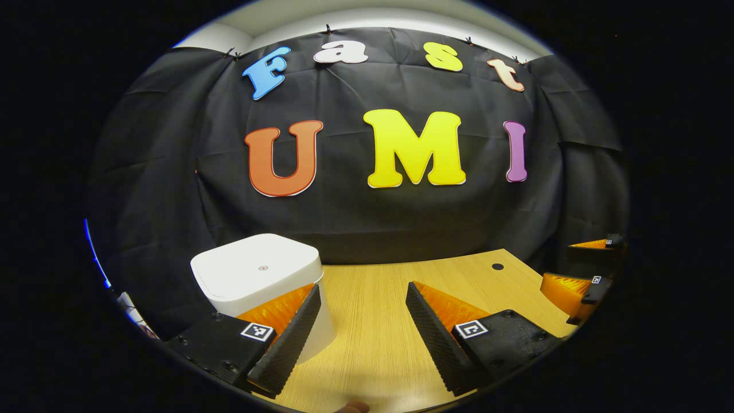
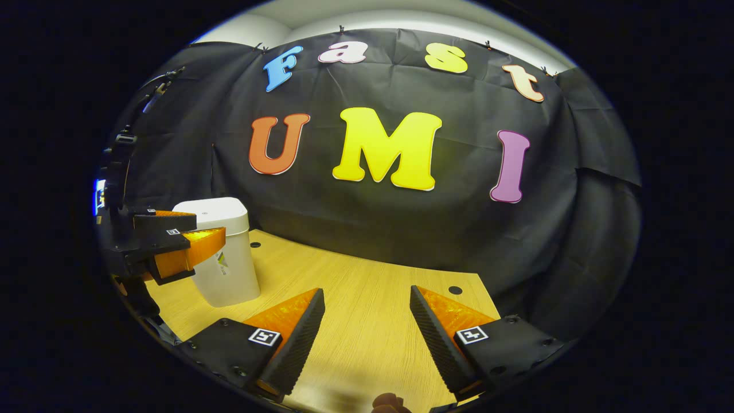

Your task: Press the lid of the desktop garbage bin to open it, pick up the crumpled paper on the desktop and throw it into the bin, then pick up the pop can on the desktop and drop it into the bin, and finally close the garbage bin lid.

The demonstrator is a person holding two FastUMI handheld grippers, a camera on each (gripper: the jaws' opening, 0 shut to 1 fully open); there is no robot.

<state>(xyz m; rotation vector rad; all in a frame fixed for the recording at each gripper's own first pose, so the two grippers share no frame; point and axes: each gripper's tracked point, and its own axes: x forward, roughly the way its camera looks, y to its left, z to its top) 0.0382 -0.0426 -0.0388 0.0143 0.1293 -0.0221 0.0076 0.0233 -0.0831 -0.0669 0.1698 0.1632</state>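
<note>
In the left gripper view the left tongs (image 1: 362, 307) stand spread, nothing between them, low in the frame over the wooden table (image 1: 378, 344). Just behind their left-hand finger, at lower left, sits the white garbage bin (image 1: 258, 275), lid down. The right tongs (image 2: 367, 312) are likewise spread and empty in the right gripper view, where the bin stands at middle left.

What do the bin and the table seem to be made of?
The bin looks like smooth white plastic: rounded edges, soft matte sheen. The table looks like light wood or wood-look laminate: fine straight grain lines, flat even surface. Which of the two cannot be told.
</note>
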